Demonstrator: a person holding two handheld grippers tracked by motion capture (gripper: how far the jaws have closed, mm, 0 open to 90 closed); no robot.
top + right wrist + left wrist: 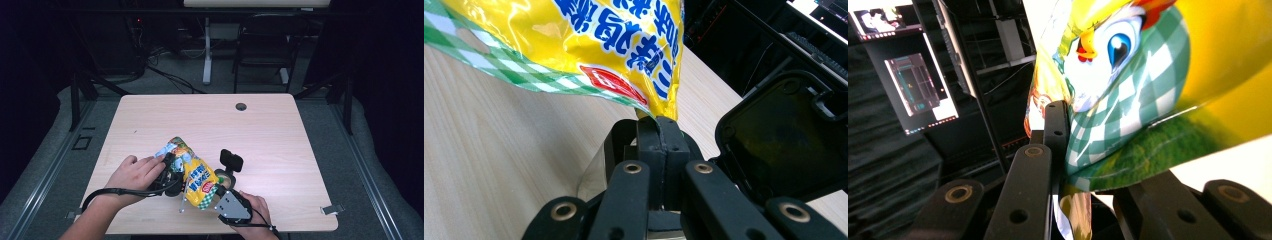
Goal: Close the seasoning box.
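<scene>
Bag (196,175) held just above bench (280,130) near its front edge, between both tools. Left tool (172,167) clamped on the bag's upper end. Right tool (216,194) pinched tight on the lower corner seam, jaws together.

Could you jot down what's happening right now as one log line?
left hand-held gripper: shut on snack bag | right hand-held gripper: shut on bag's corner | bag: held over table between both

Table brightly lit, surroundings dark; glare on foil
</scene>
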